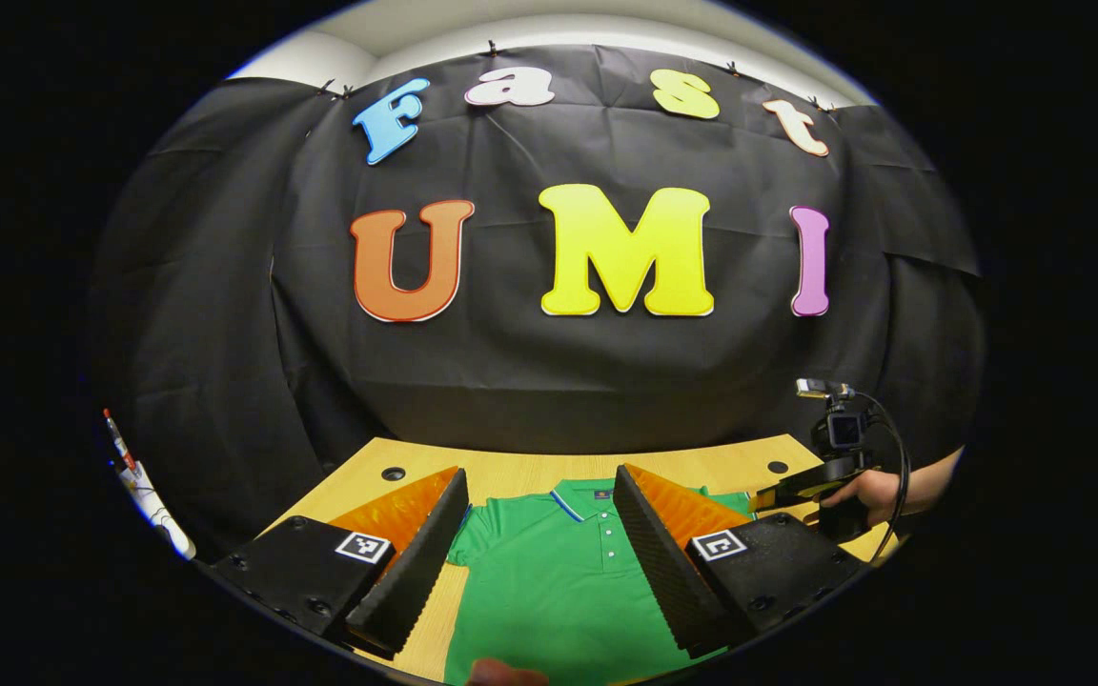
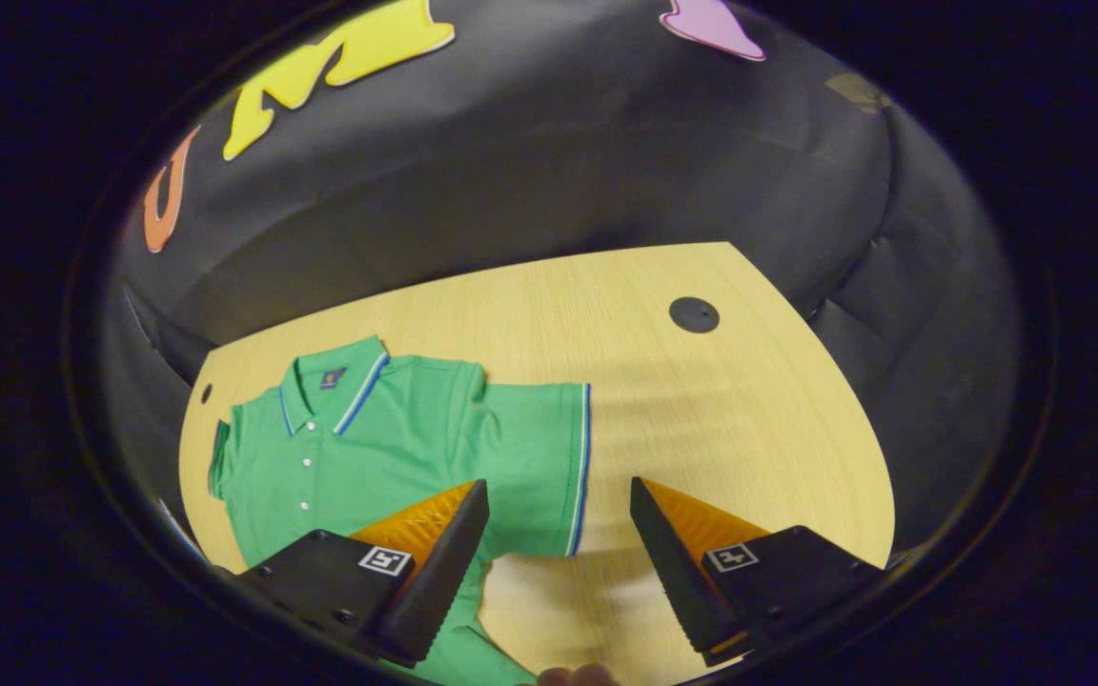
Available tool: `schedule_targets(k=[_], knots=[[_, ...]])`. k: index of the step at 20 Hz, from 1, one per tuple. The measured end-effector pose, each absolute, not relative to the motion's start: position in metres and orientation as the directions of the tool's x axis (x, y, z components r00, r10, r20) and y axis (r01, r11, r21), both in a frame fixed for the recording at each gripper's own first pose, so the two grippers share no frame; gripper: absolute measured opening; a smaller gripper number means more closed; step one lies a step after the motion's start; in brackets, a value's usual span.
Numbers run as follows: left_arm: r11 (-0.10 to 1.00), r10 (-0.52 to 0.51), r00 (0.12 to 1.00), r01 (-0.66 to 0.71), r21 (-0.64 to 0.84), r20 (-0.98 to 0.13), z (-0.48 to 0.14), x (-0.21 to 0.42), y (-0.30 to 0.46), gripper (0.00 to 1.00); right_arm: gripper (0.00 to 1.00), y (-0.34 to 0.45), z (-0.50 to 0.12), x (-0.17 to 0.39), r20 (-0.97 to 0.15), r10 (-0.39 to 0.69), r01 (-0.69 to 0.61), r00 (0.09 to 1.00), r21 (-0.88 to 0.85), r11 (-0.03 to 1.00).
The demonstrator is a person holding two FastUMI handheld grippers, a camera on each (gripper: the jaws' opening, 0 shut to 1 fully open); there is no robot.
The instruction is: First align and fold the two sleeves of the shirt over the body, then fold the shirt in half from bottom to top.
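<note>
I'm at the first step: no sleeve is folded yet. The shirt (image 2: 387, 448) lies flat at lower left of the right gripper view, on the table (image 2: 701, 400). My right gripper (image 2: 559, 505) hovers with fingers spread over the sleeve (image 2: 535, 457); my left gripper (image 1: 539, 514) hangs released above the collar (image 1: 582, 495). Next, I judge, I pinch the sleeve hem and carry it inward.
</note>
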State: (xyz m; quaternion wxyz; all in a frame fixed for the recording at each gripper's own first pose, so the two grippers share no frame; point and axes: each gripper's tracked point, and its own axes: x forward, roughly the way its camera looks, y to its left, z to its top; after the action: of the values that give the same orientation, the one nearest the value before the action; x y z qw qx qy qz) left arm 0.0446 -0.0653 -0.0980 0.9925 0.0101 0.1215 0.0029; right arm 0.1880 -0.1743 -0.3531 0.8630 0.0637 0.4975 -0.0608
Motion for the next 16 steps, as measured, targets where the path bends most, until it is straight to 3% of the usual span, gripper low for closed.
schedule_targets(k=[9, 11, 12, 13, 14, 16], knots=[[0.999, 0.045, 0.957, -0.041, 0.018, -0.287, -0.112, 0.042, -0.058, 0.99, 0.96, -0.177, -0.396, 0.201, -0.9, -0.075, 0.168, 0.429, -0.002, 0.986], [0.999, 0.05, 0.957, -0.046, 0.022, -0.286, -0.112, 0.042, -0.056, 0.99, 0.89, -0.179, -0.402, 0.188, -0.921, -0.078, 0.176, 0.383, -0.011, 0.984], [0.999, 0.053, 0.957, -0.049, 0.023, -0.286, -0.112, 0.041, -0.055, 0.99, 0.94, -0.18, -0.406, 0.196, -0.912, -0.079, 0.173, 0.403, -0.009, 0.985], [0.999, 0.054, 0.955, -0.05, 0.02, -0.291, -0.113, 0.04, -0.054, 0.99, 0.74, -0.181, -0.406, 0.192, -0.916, -0.078, 0.16, 0.395, -0.015, 0.987], [0.998, 0.058, 0.954, -0.056, 0.014, -0.293, -0.115, 0.04, -0.052, 0.99, 0.82, -0.181, -0.412, 0.191, -0.915, -0.075, 0.152, 0.395, -0.015, 0.988], [0.998, 0.066, 0.949, -0.069, 0.002, -0.309, -0.12, 0.039, -0.047, 0.99, 0.59, -0.181, -0.407, 0.194, -0.916, -0.074, 0.158, 0.393, -0.012, 0.987]])
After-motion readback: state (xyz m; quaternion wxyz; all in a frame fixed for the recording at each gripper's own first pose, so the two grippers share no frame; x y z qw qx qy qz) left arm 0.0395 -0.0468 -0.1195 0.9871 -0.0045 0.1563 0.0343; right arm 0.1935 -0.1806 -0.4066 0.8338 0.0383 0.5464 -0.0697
